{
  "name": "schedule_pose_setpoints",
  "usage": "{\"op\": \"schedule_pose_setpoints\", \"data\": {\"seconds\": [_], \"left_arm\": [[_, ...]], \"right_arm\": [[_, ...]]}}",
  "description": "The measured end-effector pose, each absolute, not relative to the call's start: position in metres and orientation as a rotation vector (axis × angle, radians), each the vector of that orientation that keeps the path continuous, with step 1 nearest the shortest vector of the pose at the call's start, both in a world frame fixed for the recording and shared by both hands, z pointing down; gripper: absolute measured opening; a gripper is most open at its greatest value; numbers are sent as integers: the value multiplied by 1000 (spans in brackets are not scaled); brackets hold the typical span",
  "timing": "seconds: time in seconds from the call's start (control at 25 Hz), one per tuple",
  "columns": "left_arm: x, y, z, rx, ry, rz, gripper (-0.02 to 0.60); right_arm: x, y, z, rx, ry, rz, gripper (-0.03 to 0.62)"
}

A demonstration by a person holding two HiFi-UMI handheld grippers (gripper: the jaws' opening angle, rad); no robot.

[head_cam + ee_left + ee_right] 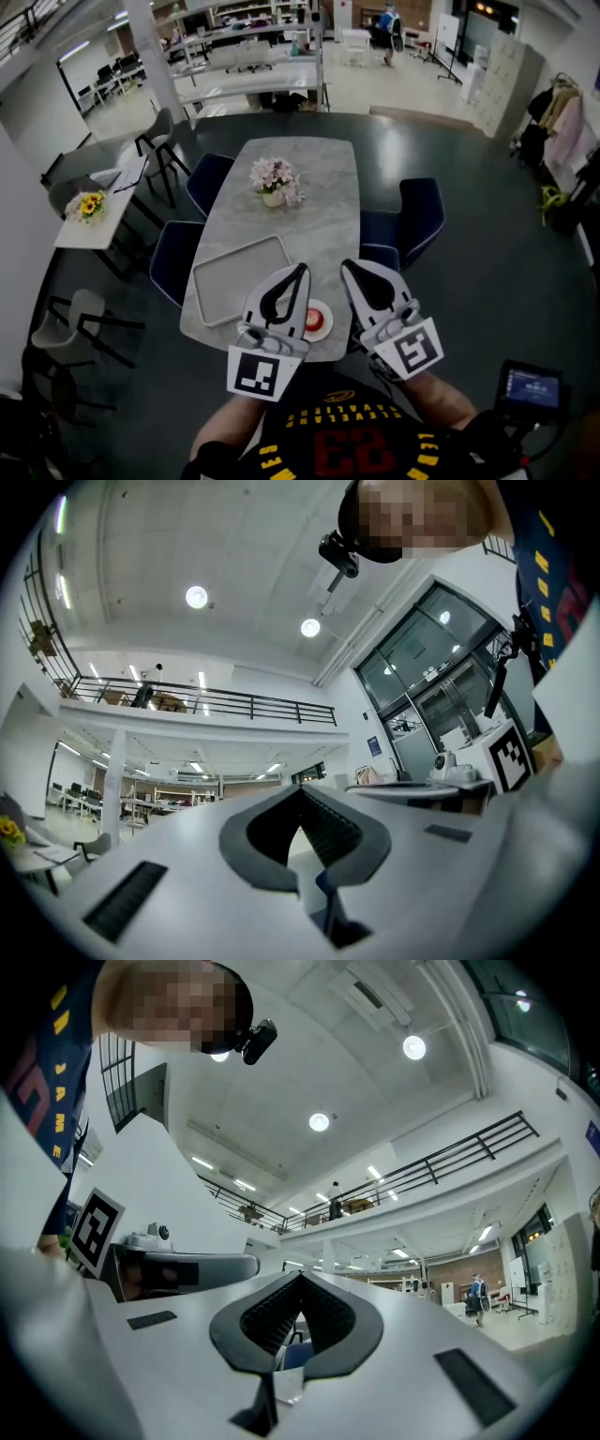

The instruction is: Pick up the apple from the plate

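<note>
Two tools, the left gripper (302, 272) and the right gripper (349, 266), hover above the surface (319, 225), jaws closed together on nothing. Below and between them, the red apple (313, 316) sits on its white plate (327, 326) at the near edge. The left gripper seems nearer.

- The table (319, 187) top looks like pale grey marble, smooth with a soft shine.
- The tray (234, 272) at its front left corner is grey and matt.
- The plate (327, 324) at the front edge is glossy white.
- The apple (313, 319) has shiny red skin.
- The left gripper (301, 270) and the right gripper (346, 266) have smooth white plastic shells.
- Their pads (330, 819) are dark, ribbed and matt.
</note>
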State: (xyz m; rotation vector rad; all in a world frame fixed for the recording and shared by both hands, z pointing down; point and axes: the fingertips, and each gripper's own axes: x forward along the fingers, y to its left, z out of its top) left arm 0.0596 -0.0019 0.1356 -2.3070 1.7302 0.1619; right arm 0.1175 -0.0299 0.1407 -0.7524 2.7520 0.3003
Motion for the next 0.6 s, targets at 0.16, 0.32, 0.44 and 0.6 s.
{"op": "schedule_pose_setpoints", "data": {"seconds": [0.16, 0.32, 0.44, 0.6], "left_arm": [[59, -2, 121, -2262, 1718, 187, 0], [71, -4, 115, -2262, 1669, 167, 0], [75, -4, 115, -2269, 1656, 161, 0], [79, -5, 118, -2281, 1658, 156, 0]], "right_arm": [[123, -27, 132, -744, 2749, 354, 6], [126, -30, 122, -746, 2735, 376, 6], [125, -29, 120, -742, 2722, 367, 6], [125, -25, 125, -739, 2719, 347, 6]]}}
